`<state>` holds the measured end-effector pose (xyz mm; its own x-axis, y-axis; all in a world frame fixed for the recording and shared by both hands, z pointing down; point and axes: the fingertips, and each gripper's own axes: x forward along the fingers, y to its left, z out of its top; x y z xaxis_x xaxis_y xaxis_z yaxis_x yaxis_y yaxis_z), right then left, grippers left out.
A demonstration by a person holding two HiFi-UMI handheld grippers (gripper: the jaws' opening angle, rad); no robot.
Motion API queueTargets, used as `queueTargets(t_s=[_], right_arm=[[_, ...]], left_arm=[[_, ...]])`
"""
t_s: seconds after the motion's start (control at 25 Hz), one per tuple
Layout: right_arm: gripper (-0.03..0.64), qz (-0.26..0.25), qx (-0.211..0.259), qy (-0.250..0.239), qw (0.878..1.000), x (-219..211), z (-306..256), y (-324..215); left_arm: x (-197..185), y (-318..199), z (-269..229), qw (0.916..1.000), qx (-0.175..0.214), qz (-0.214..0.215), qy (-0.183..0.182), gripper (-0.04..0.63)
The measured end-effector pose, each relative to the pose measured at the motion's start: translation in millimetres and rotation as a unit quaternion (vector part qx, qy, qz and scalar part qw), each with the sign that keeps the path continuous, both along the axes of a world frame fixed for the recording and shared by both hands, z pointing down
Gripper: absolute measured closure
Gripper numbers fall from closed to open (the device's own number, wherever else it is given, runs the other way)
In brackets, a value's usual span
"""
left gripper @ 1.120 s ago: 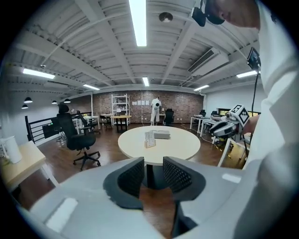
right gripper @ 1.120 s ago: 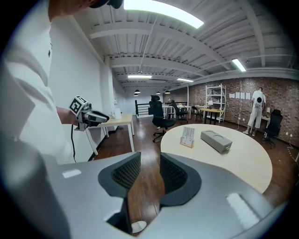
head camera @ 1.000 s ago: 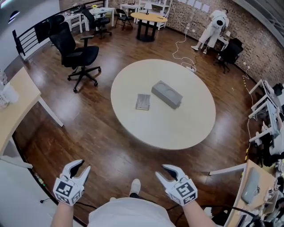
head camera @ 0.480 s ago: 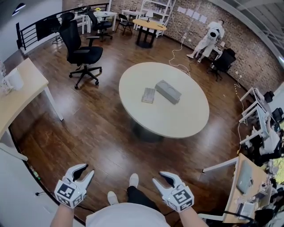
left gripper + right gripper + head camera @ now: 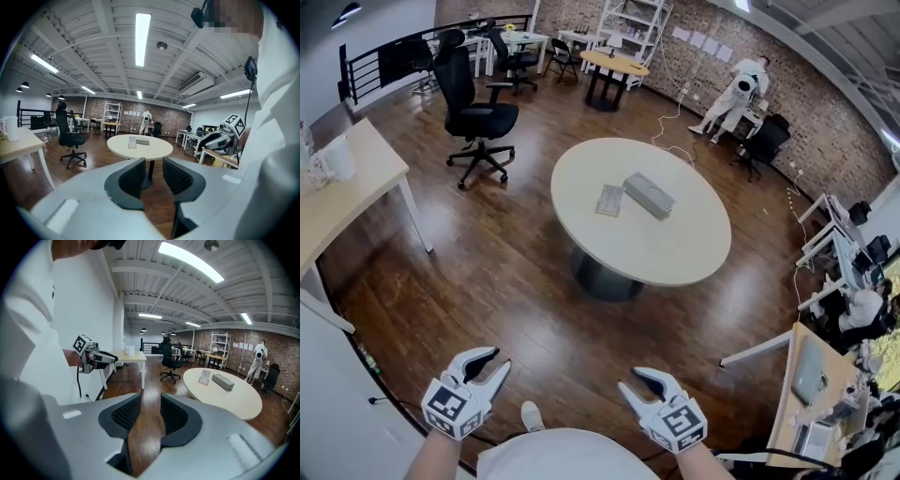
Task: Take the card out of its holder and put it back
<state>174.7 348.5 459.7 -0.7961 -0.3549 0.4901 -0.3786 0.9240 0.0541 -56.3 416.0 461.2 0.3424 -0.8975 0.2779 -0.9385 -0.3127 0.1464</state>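
Observation:
A small printed card (image 5: pixel 608 200) stands in its holder on the round white table (image 5: pixel 666 244), with a long grey box (image 5: pixel 649 196) beside it. Both sit far ahead of me, also small in the left gripper view, card (image 5: pixel 131 142), and in the right gripper view, card (image 5: pixel 205 377). My left gripper (image 5: pixel 497 359) hangs low at the bottom left; its jaws are closing with nothing between them (image 5: pixel 153 176). My right gripper (image 5: pixel 628 379) is held at the bottom right, open and empty (image 5: pixel 151 416). Both are well short of the table, over the wooden floor.
A black office chair (image 5: pixel 478 112) stands left of the table. A light wooden desk (image 5: pixel 337 187) with a white jug runs along the left. White desks (image 5: pixel 825 375) crowd the right side. A figure in white (image 5: pixel 736 94) is by the brick wall, and a cable trails on the floor.
The table with the card has drawn farther away and higher in the head view. Both grippers stay low near my body; the left one has shifted slightly right.

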Motion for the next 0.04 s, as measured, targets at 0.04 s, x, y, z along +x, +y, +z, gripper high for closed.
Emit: queueTargets(t_s=[0.04], right_arm=[[0.480,-0.002,0.002,-0.002,1.000,3.3,-2.0,4.2]], left_arm=[[6.3,3.7,-1.3,1.0000,0.000,0.002,0.000,0.472]])
